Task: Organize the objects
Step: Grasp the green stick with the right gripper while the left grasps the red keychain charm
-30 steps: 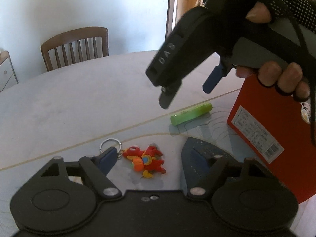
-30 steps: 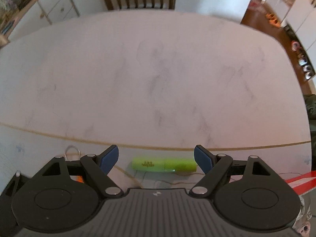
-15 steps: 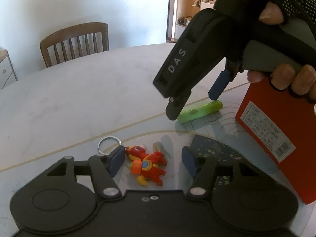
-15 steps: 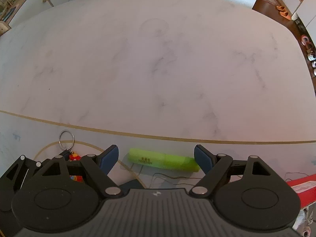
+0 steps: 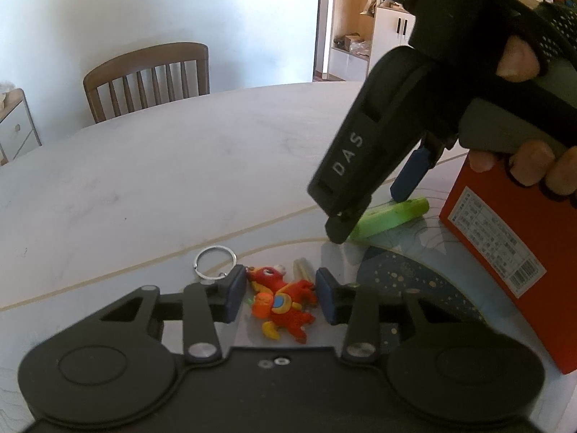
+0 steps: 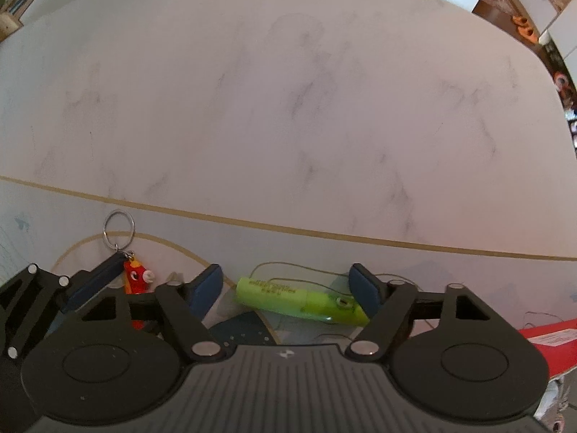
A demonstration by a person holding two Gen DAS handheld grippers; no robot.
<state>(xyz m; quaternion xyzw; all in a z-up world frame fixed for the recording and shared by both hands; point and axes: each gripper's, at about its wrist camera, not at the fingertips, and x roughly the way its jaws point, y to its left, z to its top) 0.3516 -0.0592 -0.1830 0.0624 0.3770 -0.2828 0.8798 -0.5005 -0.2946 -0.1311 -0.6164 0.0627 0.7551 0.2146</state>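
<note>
At the table's near edge, left gripper (image 5: 281, 297): jaws narrowed around red rubbery keychain (image 5: 285, 303), not yet pinching; light, floppy, best taken mid-body. Beyond, right gripper (image 6: 285, 290): jaws wide, straddling green highlighter (image 6: 299, 301); stiff, slick, light; print unreadable. Gripper housing marked "DAS". Red box (image 5: 505, 231): barcode label

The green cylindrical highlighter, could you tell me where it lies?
The green highlighter lies on the table between the right gripper's open fingers, left of the red box.

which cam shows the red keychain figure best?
Left wrist: the whole red keychain figure lies unobstructed between the open left hand-held gripper fingers. Right wrist shows only its head; that gripper's parts hide the body.
</note>
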